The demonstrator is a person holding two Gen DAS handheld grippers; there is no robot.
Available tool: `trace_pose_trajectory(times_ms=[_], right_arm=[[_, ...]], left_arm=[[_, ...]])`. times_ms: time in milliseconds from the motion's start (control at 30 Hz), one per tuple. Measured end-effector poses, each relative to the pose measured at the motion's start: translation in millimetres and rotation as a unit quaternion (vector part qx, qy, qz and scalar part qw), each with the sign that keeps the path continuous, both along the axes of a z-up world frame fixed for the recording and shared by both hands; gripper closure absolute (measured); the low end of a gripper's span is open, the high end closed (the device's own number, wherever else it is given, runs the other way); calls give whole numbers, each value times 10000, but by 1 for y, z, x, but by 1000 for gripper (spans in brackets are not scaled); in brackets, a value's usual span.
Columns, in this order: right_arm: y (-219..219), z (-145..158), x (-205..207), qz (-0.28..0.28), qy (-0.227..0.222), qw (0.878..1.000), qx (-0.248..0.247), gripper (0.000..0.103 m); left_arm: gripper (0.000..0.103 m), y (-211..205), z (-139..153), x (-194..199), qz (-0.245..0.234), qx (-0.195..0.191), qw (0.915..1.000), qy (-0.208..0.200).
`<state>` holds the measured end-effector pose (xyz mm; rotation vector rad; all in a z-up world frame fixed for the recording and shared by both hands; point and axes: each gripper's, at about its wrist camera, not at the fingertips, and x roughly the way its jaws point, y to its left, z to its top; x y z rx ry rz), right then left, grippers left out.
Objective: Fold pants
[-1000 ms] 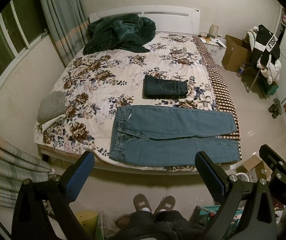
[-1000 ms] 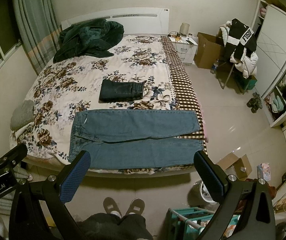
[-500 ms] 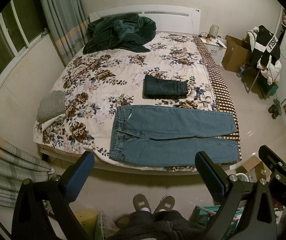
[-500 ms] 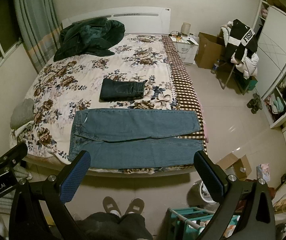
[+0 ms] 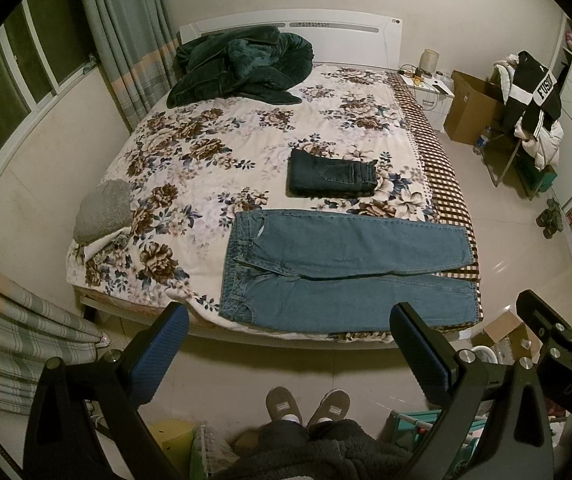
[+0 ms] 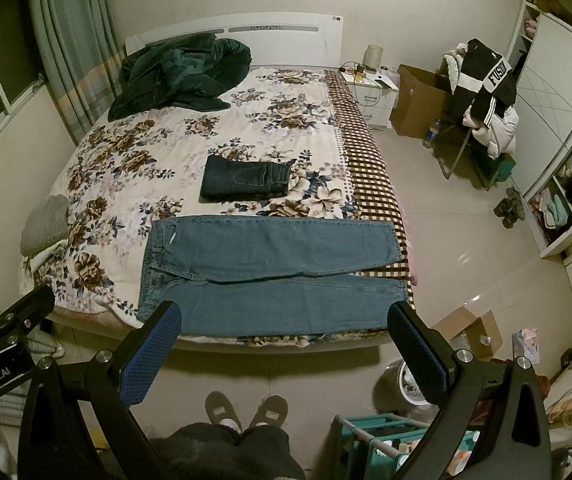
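Light blue jeans (image 5: 345,272) lie spread flat across the near edge of the bed, waist to the left, legs to the right; they also show in the right wrist view (image 6: 274,272). A folded pair of dark jeans (image 5: 331,172) lies behind them on the floral bedspread (image 5: 214,152), also in the right wrist view (image 6: 246,178). My left gripper (image 5: 289,344) is open and empty, held well above and before the bed's edge. My right gripper (image 6: 286,340) is open and empty too, at the same height.
A dark green blanket (image 5: 242,68) is heaped at the headboard. A grey cushion (image 5: 104,210) sits at the bed's left edge. A cardboard box (image 5: 471,108) and a chair with clothes (image 5: 529,92) stand to the right. My slippered feet (image 5: 309,404) stand on the tiled floor.
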<state>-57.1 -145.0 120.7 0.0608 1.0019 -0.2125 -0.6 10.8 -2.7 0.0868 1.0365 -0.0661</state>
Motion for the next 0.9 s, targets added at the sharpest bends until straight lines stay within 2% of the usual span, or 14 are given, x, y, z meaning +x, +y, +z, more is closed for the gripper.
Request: trace_pose_trajectory(times_ms=[567,767,900], right_arm=[[-1,1,1,-9,26,10000,8,0],[19,-20,-4,-49,30,10000,39,0],[5,-46,4,-270,-9,9996,37,0]], left_arm=[[0,2,0,0,7,0,10000,-4],[0,2,0,1,40,9,10000,-32],[0,7,-12,13,182,119,9996,-164]])
